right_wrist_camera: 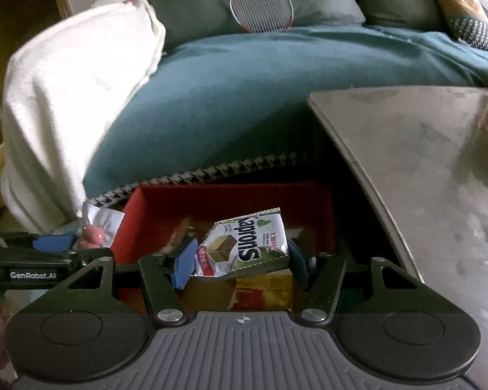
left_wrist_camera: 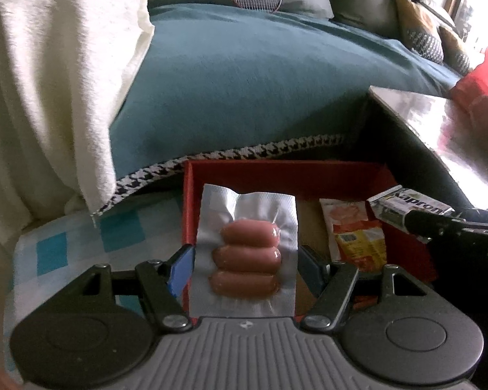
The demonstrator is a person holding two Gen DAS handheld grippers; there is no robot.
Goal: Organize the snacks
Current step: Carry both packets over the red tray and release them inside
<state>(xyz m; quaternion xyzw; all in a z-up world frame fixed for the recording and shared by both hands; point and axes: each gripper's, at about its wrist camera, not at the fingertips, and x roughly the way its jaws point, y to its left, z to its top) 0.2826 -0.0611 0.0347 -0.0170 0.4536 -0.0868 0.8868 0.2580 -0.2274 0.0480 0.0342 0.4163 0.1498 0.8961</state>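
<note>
Sausages: left claw [left_wrist_camera: 245, 261] is clamped on a silver vacuum pack of three sausages [left_wrist_camera: 245, 256], blue pads pressing both side edges, pack upright and hanging over the left part of the red box [left_wrist_camera: 276, 175]. From the right wrist view the same pack [right_wrist_camera: 96, 227] shows at the box's left wall, pinched in the left claw [right_wrist_camera: 71, 243]

Right claw [right_wrist_camera: 240, 260] is closed on a Naprons wafer packet [right_wrist_camera: 244, 243], pads against its left and right edges, packet tilted, lettering upside down to that camera. It sits above the box interior [right_wrist_camera: 231, 201]. Left wrist view shows the packet [left_wrist_camera: 406, 206] over the box's right rim, right claw fingers [left_wrist_camera: 439, 224] coming in from the right

Already lying on the box floor: an orange-yellow snack pouch [left_wrist_camera: 358, 230], flat, right of the sausage pack, plus more wrappers under the wafer packet that I can't make out

Box stands on the floor between a sofa with a teal throw [right_wrist_camera: 260, 97] and a grey table [right_wrist_camera: 423, 162]. Red packaging [left_wrist_camera: 481, 78] on the table's far edge, blurred. Cream blanket [left_wrist_camera: 48, 81] at left, badminton racket [right_wrist_camera: 260, 6] against the sofa cushions
</note>
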